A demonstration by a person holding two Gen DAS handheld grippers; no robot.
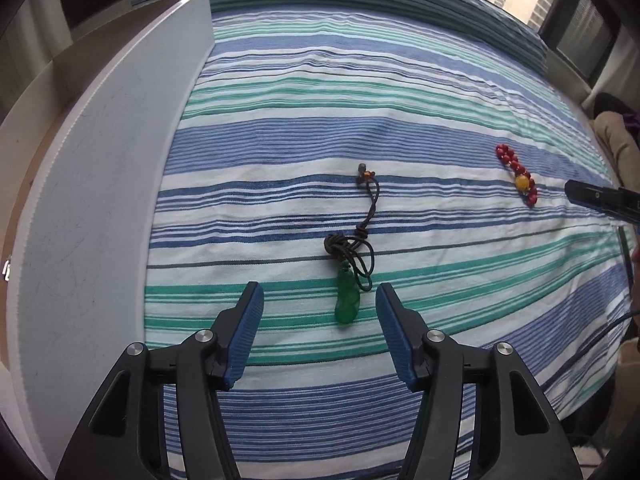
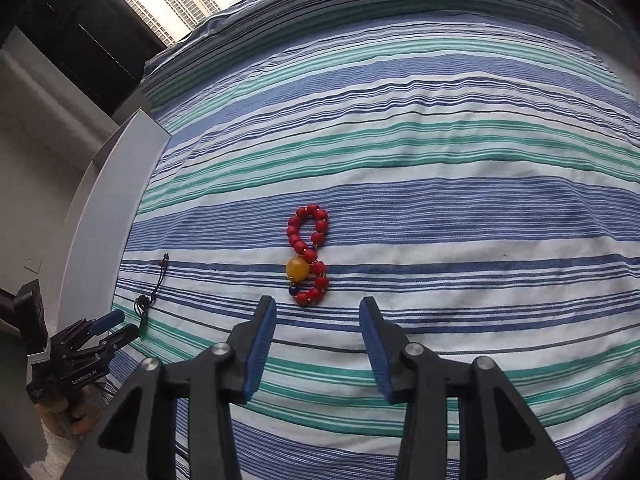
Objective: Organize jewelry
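Observation:
A green pendant [image 1: 346, 298] on a dark knotted cord [image 1: 366, 224] lies on the striped cloth [image 1: 400, 120]. My left gripper [image 1: 319, 300] is open and empty, with the pendant just ahead between its fingertips. A red bead bracelet with a yellow bead [image 2: 309, 255] lies twisted in a figure eight. My right gripper [image 2: 318, 308] is open and empty, just short of the bracelet. The bracelet also shows in the left wrist view [image 1: 518, 174], and the pendant in the right wrist view [image 2: 143, 326]. The left gripper appears at the lower left of the right wrist view [image 2: 116, 326].
A white board or box wall [image 1: 100, 180] stands along the left side of the cloth, seen also in the right wrist view [image 2: 108, 188]. Windows with buildings lie beyond the far edge. A beige object [image 1: 616, 140] sits at the right edge.

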